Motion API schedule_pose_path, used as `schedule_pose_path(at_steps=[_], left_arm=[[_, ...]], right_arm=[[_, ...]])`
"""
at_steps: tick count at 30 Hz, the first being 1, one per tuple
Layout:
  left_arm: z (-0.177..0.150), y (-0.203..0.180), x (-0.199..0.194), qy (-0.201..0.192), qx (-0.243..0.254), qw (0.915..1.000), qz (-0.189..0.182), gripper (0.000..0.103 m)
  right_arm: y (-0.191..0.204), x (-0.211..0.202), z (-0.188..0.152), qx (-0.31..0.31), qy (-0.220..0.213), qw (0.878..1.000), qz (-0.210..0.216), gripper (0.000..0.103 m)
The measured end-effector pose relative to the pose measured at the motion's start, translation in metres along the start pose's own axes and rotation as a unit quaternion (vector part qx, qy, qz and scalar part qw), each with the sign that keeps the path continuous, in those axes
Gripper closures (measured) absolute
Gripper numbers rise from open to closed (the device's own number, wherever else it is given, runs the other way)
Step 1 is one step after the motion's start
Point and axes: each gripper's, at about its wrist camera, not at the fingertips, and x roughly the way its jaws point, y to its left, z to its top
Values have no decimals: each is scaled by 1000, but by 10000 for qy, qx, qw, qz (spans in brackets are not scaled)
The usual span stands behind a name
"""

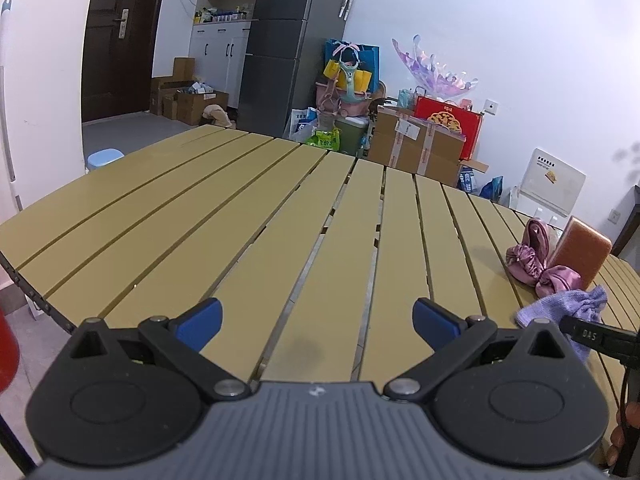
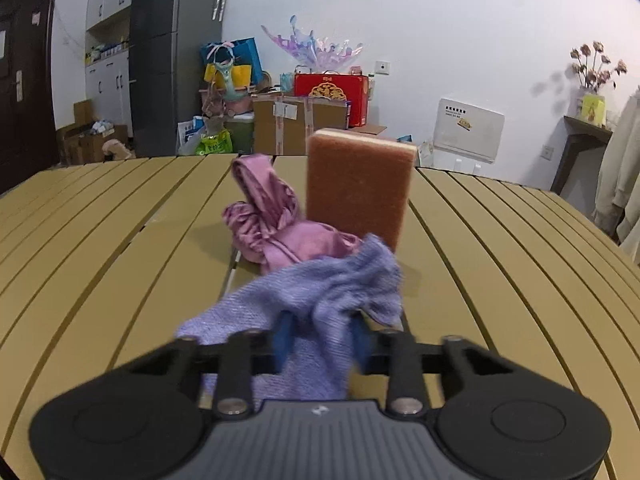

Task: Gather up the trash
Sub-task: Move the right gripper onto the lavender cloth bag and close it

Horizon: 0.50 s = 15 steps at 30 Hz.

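Cloth is what your right gripper (image 2: 320, 338) has clenched its fingers on, a crumpled lilac knitted rag (image 2: 320, 296) lying on the slatted yellow tabletop (image 2: 100, 264) just before the pink satin scrunchie (image 2: 276, 224) and upright brown sponge (image 2: 360, 188), while your left gripper (image 1: 318, 322) hovers released, likely spare.

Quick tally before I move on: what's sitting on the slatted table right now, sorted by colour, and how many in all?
Purple: 1, the knitted purple cloth, pinched in the right gripper.
Pink: 1, the crumpled satin pink cloth.
Orange-brown: 1, the rectangular orange-brown sponge, standing upright behind the cloths.
Total: 3 items on the yellow slatted table.
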Motion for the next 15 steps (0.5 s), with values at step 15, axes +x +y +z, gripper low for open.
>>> schedule_pose_path(at_steps=[15], left_arm=[[-10,-48,-17,-47,284,9990,-350,0]], right_arm=[[-71,-47,-18,1009,-867,9898,511,95]])
